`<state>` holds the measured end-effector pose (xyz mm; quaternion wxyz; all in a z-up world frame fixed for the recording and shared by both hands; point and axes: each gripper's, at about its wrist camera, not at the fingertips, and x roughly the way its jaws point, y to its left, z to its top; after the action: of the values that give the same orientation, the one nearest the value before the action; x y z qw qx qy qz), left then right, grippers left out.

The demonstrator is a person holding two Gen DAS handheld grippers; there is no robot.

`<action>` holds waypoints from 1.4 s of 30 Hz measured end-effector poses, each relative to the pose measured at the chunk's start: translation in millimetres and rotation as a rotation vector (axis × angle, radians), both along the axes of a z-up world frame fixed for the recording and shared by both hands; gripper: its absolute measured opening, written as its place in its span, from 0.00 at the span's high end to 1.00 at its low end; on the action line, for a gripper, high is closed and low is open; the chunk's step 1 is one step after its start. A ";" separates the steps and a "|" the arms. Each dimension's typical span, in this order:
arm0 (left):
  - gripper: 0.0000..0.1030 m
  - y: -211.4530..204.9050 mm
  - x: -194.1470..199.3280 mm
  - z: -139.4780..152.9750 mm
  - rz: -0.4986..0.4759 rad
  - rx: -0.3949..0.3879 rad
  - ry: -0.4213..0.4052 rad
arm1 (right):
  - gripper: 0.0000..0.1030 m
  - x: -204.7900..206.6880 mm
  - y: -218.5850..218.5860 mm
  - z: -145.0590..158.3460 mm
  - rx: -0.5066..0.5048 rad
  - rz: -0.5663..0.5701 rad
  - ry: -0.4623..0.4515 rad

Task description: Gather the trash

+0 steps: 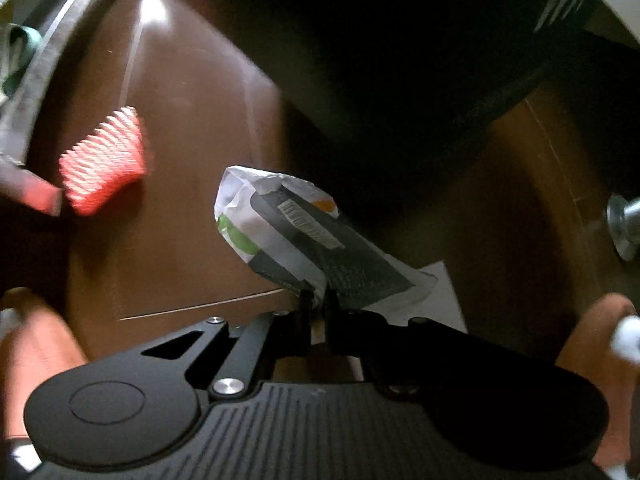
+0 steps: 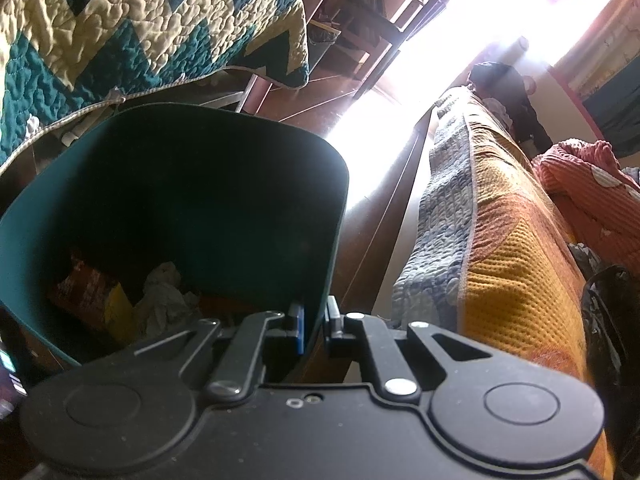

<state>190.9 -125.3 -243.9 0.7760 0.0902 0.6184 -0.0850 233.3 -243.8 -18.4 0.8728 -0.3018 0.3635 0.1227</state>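
In the left wrist view my left gripper [image 1: 319,300] is shut on the end of a crumpled white, grey and green wrapper [image 1: 288,236], held above the brown floor. A red ribbed piece [image 1: 102,162] lies on the floor to the left, blurred. In the right wrist view my right gripper [image 2: 316,320] is shut on the rim of a dark green trash bin [image 2: 160,184], one finger inside the wall and one outside. The bin holds an orange and yellow packet [image 2: 92,292] and crumpled white paper [image 2: 164,292].
A bed with a teal and cream zigzag quilt [image 2: 120,32] stands behind the bin. A bed with an orange and grey quilt [image 2: 500,240] runs along the right. A metal bed rail [image 1: 48,60] curves at upper left. A white sheet [image 1: 436,292] lies on the floor.
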 end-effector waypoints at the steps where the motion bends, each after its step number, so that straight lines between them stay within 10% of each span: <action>1: 0.96 3.2 -3.2 6.9 -0.011 0.005 -0.006 | 0.92 -1.0 1.1 -0.7 -0.011 0.004 -0.002; 17: 0.96 64.8 -59.4 164.9 -0.207 -0.080 -0.186 | 0.92 -13.3 27.0 4.3 -0.066 0.042 -0.010; 32: 1.00 88.5 -56.7 258.6 -0.149 -0.197 -0.385 | 0.92 -23.4 50.8 9.3 -0.081 0.086 -0.024; 42: 0.99 98.4 -41.6 207.3 -0.028 -0.194 -0.189 | 0.94 -20.7 46.0 10.0 -0.049 0.077 -0.012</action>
<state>149.3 -26.9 -36.6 0.8346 0.0310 0.5300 -0.1465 212.6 -197.8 -8.4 0.8618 -0.3376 0.3496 0.1452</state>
